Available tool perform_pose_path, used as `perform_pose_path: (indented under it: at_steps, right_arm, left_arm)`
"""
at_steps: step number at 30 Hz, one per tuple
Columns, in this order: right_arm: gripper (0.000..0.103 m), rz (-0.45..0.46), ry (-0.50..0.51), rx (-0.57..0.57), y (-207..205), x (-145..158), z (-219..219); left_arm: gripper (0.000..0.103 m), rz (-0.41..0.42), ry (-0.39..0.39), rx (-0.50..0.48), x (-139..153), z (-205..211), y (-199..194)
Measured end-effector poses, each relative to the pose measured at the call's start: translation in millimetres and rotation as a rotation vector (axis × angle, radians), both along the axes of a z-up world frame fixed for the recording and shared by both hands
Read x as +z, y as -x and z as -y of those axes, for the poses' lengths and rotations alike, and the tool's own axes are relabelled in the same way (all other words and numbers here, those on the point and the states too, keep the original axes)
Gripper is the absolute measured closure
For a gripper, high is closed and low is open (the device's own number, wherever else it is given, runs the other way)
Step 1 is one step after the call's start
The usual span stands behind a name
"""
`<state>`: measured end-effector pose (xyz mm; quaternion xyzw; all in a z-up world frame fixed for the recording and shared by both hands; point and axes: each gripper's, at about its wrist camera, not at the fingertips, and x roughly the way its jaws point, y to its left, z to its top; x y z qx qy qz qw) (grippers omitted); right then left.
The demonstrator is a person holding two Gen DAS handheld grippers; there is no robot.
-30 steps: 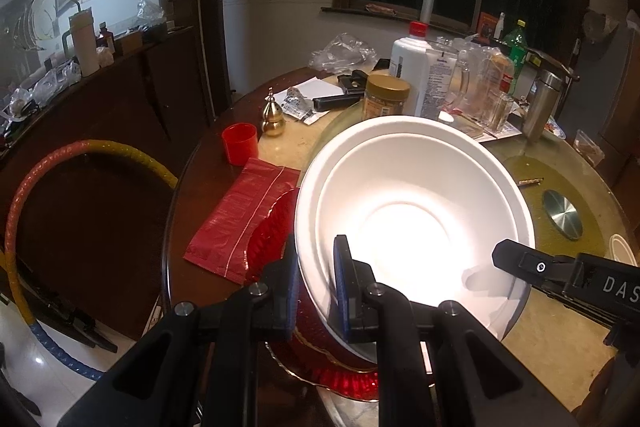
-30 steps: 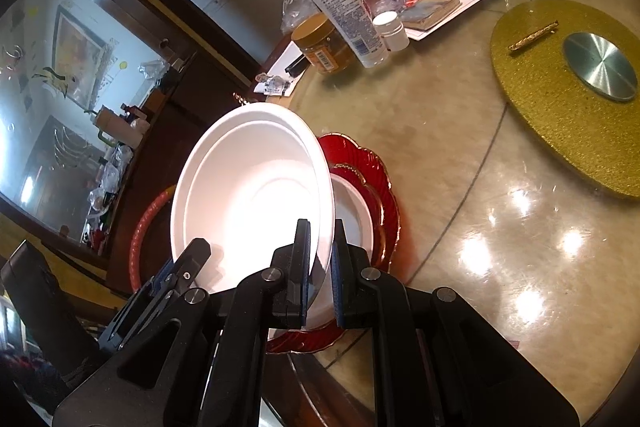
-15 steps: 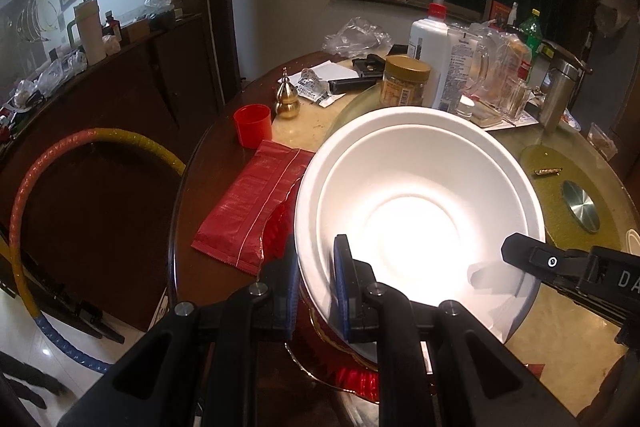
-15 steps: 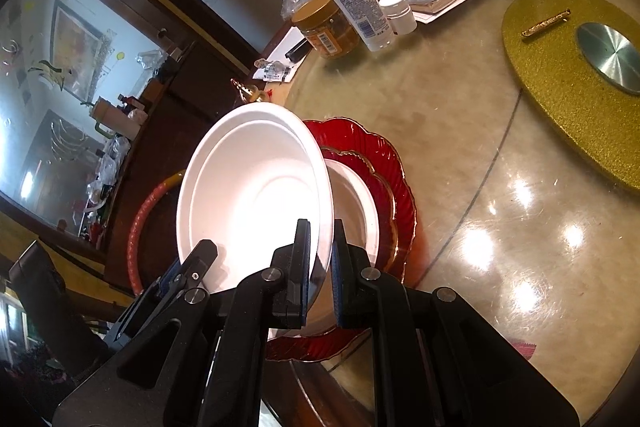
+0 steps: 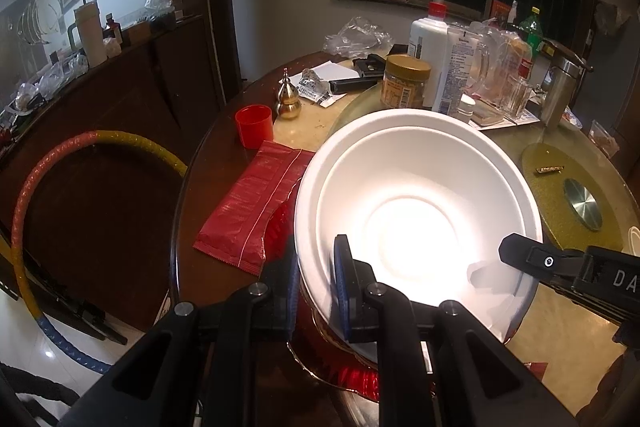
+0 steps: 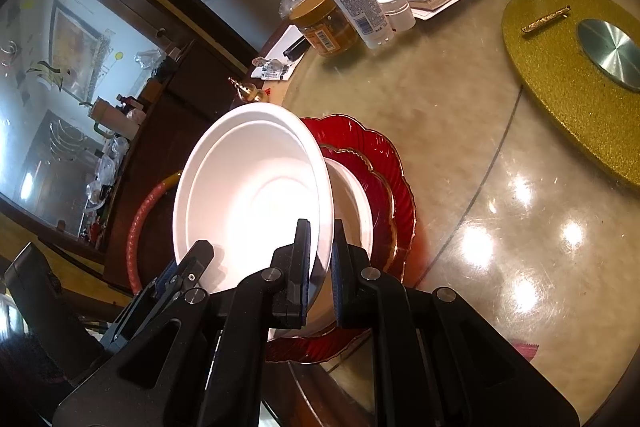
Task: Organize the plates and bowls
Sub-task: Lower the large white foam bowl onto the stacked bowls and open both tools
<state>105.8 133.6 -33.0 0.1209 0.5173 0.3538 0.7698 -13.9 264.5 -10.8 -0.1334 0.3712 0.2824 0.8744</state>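
Item: large white bowl (image 5: 416,211), held tilted above the near edge of the round table (image 6: 460,155), over a stack of plates. Left tongs (image 5: 316,279): narrow, clamped on the bowl's near-left rim, one pad inside the wall and one outside. Right tongs (image 6: 320,259): narrow, clamped on the opposite rim in the same way; each view shows the other tongs as a black arm at the bowl's far side. Right wrist view only: the stack proper, a large scalloped red plate (image 6: 384,163) lowest, a smaller gold-edged red plate (image 6: 360,167) on it, a white dish (image 6: 352,195) on top, the bowl's underside just above that dish; whether they touch cannot be told. Left wrist view shows of the stack only red edges beneath the bowl. Left wrist view only: red packet (image 5: 252,211) lying flat just left of the bowl, red cup (image 5: 253,126) beyond it, coloured hoop (image 5: 60,163) off the table. Both views: jar with gold lid (image 5: 404,83), gold turntable mat (image 6: 568,67) well apart to the right.
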Motion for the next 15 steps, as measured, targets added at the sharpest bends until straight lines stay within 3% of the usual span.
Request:
perform_pose_path:
  at_steps: [15]
  right_arm:
    - [0.094,0.006,0.019,0.002,1.0,-1.6,-1.3]
  left_arm:
    - [0.088,-0.016,-0.025,0.007,-0.4,3.9,0.0]
